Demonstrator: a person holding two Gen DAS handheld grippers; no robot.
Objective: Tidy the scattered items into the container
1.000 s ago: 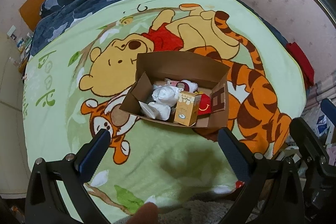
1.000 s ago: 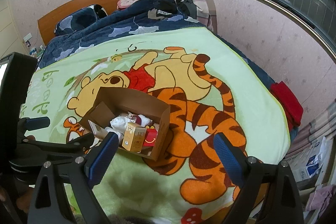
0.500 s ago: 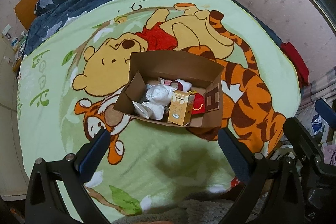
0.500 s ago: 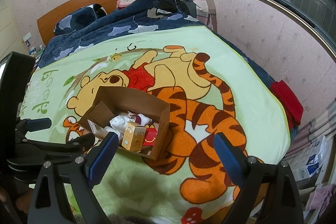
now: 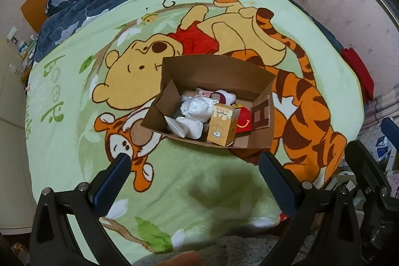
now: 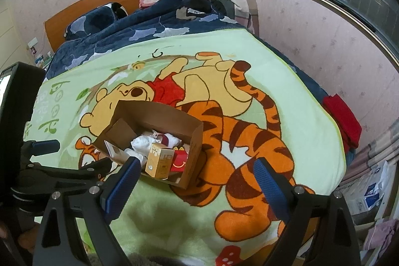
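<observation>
Left wrist view: I am holding the left gripper (image 5: pixel 193 177) wide open and empty above the blanket (image 5: pixel 74 96), short of the cardboard box (image 5: pixel 212 71) holding the gathered items. I am scanning the bed for strays before declaring it tidy.

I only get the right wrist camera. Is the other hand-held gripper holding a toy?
Observer: No. The left hand-held gripper is open, with nothing between its jaws.
Operator: Is there any writing inside the box? I just see its side.
Observer: Yes. In the left wrist view, the cardboard box has a big brown H printed on its inner end flap.
</observation>
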